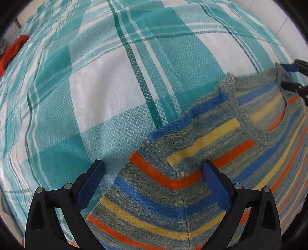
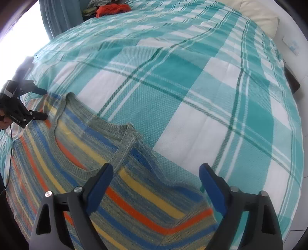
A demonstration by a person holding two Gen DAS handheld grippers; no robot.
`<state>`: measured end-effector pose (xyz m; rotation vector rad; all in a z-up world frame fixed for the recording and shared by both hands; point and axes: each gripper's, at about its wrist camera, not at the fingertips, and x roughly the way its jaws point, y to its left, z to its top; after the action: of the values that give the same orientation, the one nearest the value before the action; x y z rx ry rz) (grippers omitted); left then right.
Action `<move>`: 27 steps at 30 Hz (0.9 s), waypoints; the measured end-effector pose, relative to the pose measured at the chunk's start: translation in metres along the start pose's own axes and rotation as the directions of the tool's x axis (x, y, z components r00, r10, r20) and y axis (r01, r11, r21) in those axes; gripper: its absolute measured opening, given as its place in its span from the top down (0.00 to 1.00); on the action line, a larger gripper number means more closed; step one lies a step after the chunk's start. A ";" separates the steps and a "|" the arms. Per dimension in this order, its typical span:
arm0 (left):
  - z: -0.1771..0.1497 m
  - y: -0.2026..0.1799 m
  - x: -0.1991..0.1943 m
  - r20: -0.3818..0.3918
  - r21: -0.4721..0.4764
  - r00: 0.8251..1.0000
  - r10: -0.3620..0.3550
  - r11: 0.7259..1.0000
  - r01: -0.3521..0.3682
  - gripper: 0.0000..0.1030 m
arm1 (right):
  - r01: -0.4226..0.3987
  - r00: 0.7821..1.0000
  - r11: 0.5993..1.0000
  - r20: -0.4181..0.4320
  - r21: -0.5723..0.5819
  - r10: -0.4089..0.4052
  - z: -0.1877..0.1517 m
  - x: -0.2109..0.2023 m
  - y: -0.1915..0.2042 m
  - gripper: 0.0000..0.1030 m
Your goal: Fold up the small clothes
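A small knitted sweater (image 1: 192, 182) (image 2: 57, 153) with blue, yellow and orange stripes and a grey-green neckband lies flat on a teal and white checked bedspread (image 1: 107, 92) (image 2: 192, 115). My left gripper (image 1: 153, 170) hangs open just above one shoulder and sleeve seam, its blue pads apart and the knit spread beneath them. My right gripper (image 2: 156, 171) stands open over the other shoulder, beside the neck opening. Each gripper also shows in the other's view: the right gripper (image 1: 286, 77) at the far shoulder, the left gripper (image 2: 45, 103) with a hand behind it.
A red garment (image 1: 11, 52) (image 2: 111, 9) lies bunched at the far end of the bed. A cream pillow (image 2: 258, 15) sits at the far right corner, a blue curtain (image 2: 55, 17) hangs by the bright window. The bed's edge drops away on the right.
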<state>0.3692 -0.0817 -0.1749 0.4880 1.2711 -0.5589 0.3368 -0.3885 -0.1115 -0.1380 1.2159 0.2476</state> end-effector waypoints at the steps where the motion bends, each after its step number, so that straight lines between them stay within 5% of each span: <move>1: 0.000 -0.004 -0.007 0.034 -0.001 0.999 0.008 1.000 -0.008 0.46 | 0.011 1.000 1.000 -0.022 -0.005 -0.011 0.000 0.009 0.004 0.82; 2: 0.002 -0.008 -0.015 0.062 0.003 0.998 0.032 0.999 -0.032 0.95 | 0.041 0.999 0.999 -0.009 -0.012 -0.041 0.001 0.012 0.008 0.96; 6: 0.004 -0.026 -0.030 0.169 0.024 0.967 0.190 0.980 -0.197 0.96 | 0.226 0.966 0.973 0.117 0.037 -0.229 0.001 -0.014 0.016 0.96; 8: 0.007 -0.021 -0.022 0.182 -0.033 0.960 0.211 0.978 -0.208 0.96 | 0.258 0.947 0.960 0.169 0.109 -0.274 0.002 -0.025 0.008 0.97; 13: 0.002 -0.026 -0.006 0.187 -0.091 0.947 0.260 0.965 -0.247 0.95 | 0.321 0.943 0.939 0.050 0.121 -0.329 -0.005 0.019 0.001 0.97; 16: -0.005 -0.027 -0.019 0.194 -0.104 0.945 0.263 0.964 -0.247 0.79 | 0.303 0.949 0.944 0.046 0.132 -0.312 -0.003 0.015 0.004 0.92; 18: -0.014 -0.023 -0.039 0.193 -0.148 0.937 0.292 0.952 -0.266 0.32 | 0.261 0.961 0.953 0.054 0.158 -0.272 -0.006 0.002 -0.001 0.57; 19: -0.021 -0.020 -0.052 0.222 -0.174 0.922 0.317 0.943 -0.282 0.29 | 0.257 0.961 0.950 0.061 0.176 -0.271 -0.010 -0.007 -0.004 0.24; 20: -0.033 -0.019 -0.069 0.256 -0.196 0.910 0.325 0.940 -0.281 0.27 | 0.252 0.958 0.947 0.085 0.200 -0.273 -0.015 -0.021 -0.006 0.15; 27: -0.146 -0.045 -0.152 0.380 -0.211 0.886 0.267 0.957 -0.198 0.07 | 0.290 0.931 0.942 0.176 0.171 -0.319 -0.088 -0.122 0.027 0.15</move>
<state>0.2014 -0.0064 -0.0619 0.3544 0.8362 -0.3227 0.2101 -0.3977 -0.0261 -0.1715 0.9896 -0.0971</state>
